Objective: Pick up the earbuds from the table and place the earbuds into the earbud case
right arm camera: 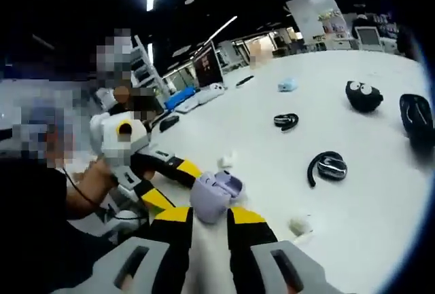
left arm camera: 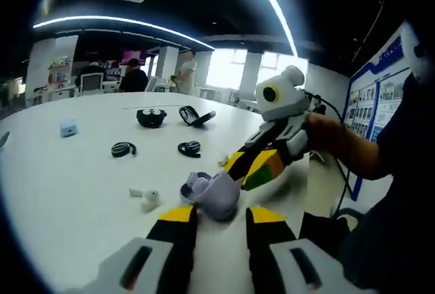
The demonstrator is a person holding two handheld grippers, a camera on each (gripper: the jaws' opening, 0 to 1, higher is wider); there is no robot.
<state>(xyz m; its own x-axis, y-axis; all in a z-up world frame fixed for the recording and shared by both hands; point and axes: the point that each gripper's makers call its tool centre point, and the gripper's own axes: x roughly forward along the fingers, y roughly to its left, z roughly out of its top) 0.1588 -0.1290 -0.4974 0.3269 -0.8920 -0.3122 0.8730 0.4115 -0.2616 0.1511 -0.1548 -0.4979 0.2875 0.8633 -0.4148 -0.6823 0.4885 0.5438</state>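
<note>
Left gripper view: lilac earbud case (left arm camera: 212, 195) lay open on the white table (left arm camera: 75, 192), just ahead of the left gripper (left arm camera: 221, 221), whose jaws stood parted and held nothing. The right gripper (left arm camera: 250, 169) reached in from the right, tips at the case; its grip I could not tell. One white earbud (left arm camera: 149, 199) lay loose beside the case, so placing was unfinished.

Right gripper view: the case (right arm camera: 215, 195), lid up, rounded and glossy, sat between the right gripper's (right arm camera: 209, 214) tips. Another earbud (right arm camera: 298, 225) lay near.
</note>
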